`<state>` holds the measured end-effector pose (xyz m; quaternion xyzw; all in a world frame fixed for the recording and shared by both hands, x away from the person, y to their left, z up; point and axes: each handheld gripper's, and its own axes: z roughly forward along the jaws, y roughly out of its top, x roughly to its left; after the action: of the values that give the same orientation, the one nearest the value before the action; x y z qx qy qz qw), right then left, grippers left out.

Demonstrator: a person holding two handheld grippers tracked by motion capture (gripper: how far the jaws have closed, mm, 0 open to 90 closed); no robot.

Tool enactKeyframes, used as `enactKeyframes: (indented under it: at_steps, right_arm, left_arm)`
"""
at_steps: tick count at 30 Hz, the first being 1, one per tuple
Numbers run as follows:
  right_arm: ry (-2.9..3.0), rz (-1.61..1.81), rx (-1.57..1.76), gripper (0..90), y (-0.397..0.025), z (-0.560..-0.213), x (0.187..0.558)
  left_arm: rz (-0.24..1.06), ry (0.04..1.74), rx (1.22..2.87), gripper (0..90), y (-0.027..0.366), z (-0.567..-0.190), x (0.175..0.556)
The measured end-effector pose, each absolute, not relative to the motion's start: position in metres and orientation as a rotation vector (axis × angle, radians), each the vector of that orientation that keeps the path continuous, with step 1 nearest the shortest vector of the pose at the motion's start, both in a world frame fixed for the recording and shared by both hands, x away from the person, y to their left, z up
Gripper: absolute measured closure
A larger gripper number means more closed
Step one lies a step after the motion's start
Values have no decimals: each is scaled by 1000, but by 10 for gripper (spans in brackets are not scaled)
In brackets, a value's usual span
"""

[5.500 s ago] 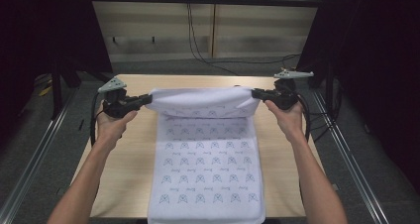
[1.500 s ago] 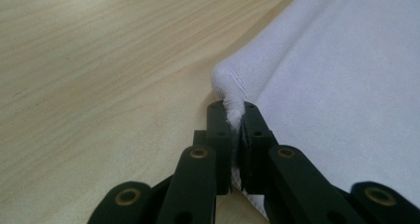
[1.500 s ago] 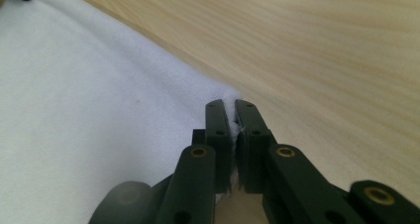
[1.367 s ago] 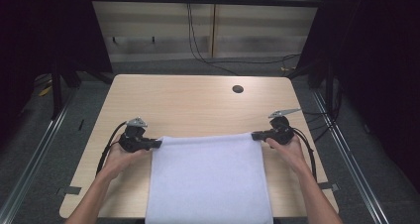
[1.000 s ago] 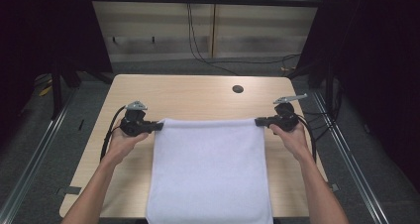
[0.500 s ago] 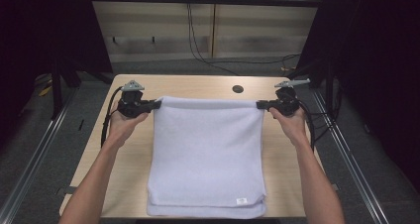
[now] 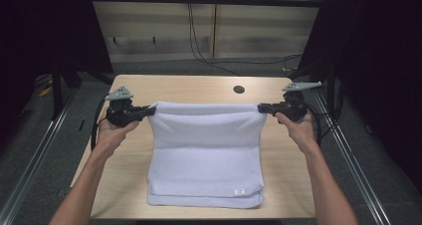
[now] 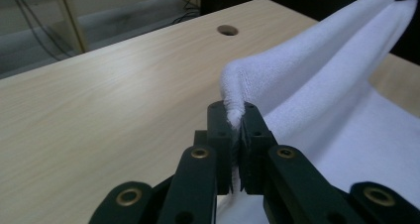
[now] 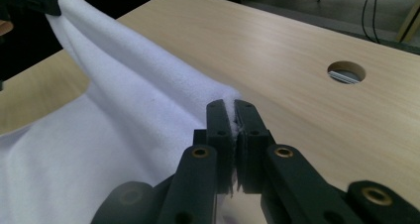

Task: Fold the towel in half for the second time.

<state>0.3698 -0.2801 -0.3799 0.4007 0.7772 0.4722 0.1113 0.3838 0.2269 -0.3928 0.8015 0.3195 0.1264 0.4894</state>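
Observation:
A white towel [image 7: 206, 155] lies folded on the wooden table [image 7: 189, 88], its far edge lifted and stretched between my two grippers. My left gripper [image 7: 149, 110] is shut on the towel's far left corner [image 8: 233, 92]; its jaws press together on the cloth in the left gripper view [image 8: 236, 119]. My right gripper [image 7: 262, 107] is shut on the far right corner [image 9: 223, 97], jaws closed on the fabric in the right gripper view [image 9: 232, 116]. The near end of the towel rests flat in two layers with a small label [image 7: 240, 191] by the front edge.
A round cable hole [image 7: 239, 89] sits in the table beyond the towel, toward the right. Bare wood lies to the left [image 7: 117, 170] and right [image 7: 286, 175] of the towel. Metal rails [image 7: 35, 160] flank the table; cables [image 7: 209, 56] run along the floor behind.
Both grippers have carried the towel's held edge away from the person, from the near part of the table to its middle. The patterned side is folded under, and the near end now lies doubled.

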Motion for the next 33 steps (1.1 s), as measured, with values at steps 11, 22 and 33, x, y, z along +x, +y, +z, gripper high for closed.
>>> enactKeyframes:
  at_steps: [11, 22, 33]
  right_arm:
    - [2412, 1389, 1040, 866, -279, -394, 286]
    - [2468, 1383, 1015, 862, -271, -413, 221]
    - [2772, 1291, 1081, 712, -271, -471, 179]
  left_arm:
    - [259, 674, 2015, 860, 236, -406, 314]
    - [129, 662, 2029, 853, 239, -432, 262]
    - [-71, 600, 2174, 745, 255, -468, 231]
